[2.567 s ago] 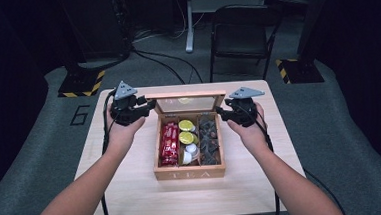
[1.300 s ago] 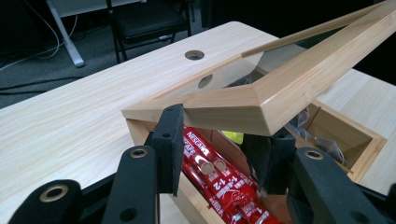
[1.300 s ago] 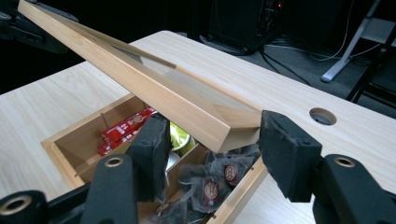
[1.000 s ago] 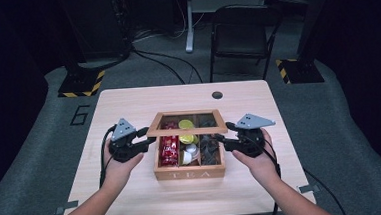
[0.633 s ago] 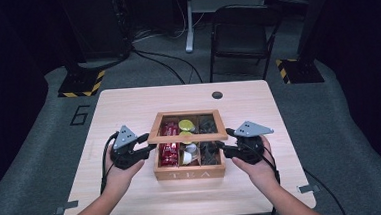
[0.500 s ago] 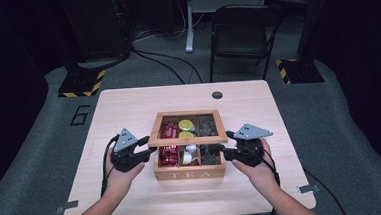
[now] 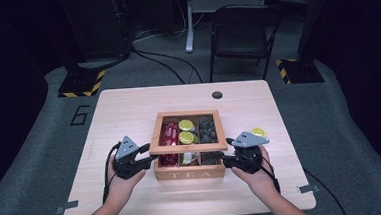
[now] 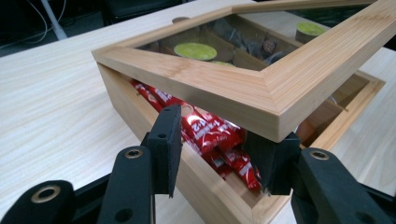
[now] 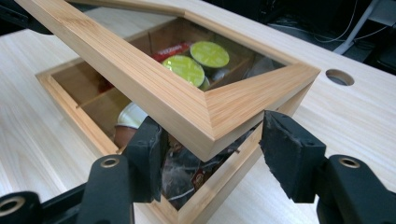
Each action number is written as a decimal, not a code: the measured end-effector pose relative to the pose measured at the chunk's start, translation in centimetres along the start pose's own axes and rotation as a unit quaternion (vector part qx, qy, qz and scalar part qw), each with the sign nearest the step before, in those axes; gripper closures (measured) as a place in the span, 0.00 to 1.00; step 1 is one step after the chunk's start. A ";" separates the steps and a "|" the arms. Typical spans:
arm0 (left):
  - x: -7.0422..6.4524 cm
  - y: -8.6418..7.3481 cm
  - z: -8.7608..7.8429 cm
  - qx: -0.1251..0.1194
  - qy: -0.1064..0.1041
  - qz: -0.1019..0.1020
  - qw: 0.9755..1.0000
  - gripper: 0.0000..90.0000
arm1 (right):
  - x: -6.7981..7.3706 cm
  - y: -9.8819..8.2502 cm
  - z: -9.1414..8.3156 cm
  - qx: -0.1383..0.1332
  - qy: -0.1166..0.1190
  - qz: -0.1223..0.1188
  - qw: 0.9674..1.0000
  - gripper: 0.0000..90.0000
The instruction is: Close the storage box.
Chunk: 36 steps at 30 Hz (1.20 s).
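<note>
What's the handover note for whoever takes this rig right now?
Left gripper: open, jaws have just been opening, under the lid's front-left corner, which rests on one jaw.
Right gripper: open, jaws either side of the front-right corner, not clamped.
Tea box: mid-table, filled with red sachets, green capsules and dark tea bags.
Done: lid swung nearly down, front edge ajar.
Left: probably ease the lid shut, then pull both grippers clear.

A black chair [image 7: 239,34] stands behind the wooden table [image 7: 128,111]
</note>
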State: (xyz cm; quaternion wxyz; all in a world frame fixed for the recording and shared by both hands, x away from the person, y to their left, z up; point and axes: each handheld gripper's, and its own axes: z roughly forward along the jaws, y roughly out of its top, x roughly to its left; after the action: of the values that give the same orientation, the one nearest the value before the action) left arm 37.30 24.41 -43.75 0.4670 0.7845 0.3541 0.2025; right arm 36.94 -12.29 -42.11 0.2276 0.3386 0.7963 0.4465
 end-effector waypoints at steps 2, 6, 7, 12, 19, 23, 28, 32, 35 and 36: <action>-0.1 -0.4 0.1 0.003 0.001 0.002 1.000 0.61 | 0.1 -0.3 0.1 0.007 -0.002 -0.006 1.000 0.46; -0.2 -1.2 0.5 0.013 -0.003 -0.002 1.000 0.59 | 0.3 -1.1 0.4 0.018 0.000 -0.012 1.000 0.46; -0.2 -1.4 0.5 0.014 -0.004 -0.001 1.000 0.58 | 0.3 -1.3 0.5 0.020 0.003 -0.013 1.000 0.46; -0.5 -2.1 0.7 0.018 -0.009 0.006 1.000 0.55 | 0.6 -2.0 0.8 0.034 0.005 -0.007 0.999 0.46; -0.9 -2.9 0.9 0.030 -0.017 0.016 0.999 0.51 | 0.9 -2.9 1.3 0.050 0.011 0.000 0.999 0.45; -1.2 -3.1 0.9 0.030 -0.028 0.014 0.999 0.49 | 1.0 -3.2 1.4 0.057 0.015 0.001 0.998 0.43; -1.4 -3.1 1.0 0.035 -0.037 0.013 0.999 0.48 | 1.1 -3.3 1.6 0.064 0.019 0.002 0.998 0.42; -1.5 -3.5 1.2 0.045 -0.039 0.013 0.998 0.46 | 1.1 -3.5 1.7 0.072 0.022 0.000 0.997 0.38; -1.7 -3.7 1.3 0.060 -0.039 0.009 0.997 0.42 | 1.5 -3.7 1.7 0.081 0.019 -0.008 0.997 0.36; -1.7 -3.8 1.4 0.065 -0.035 0.009 0.997 0.39 | 1.6 -3.7 1.7 0.083 0.020 -0.012 0.996 0.35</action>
State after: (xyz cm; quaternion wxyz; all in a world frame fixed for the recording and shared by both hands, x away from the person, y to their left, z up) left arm 35.66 23.50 -47.75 0.4249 0.8230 0.3433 0.1558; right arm 35.72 -11.54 -46.29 0.1880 0.3381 0.8390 0.3827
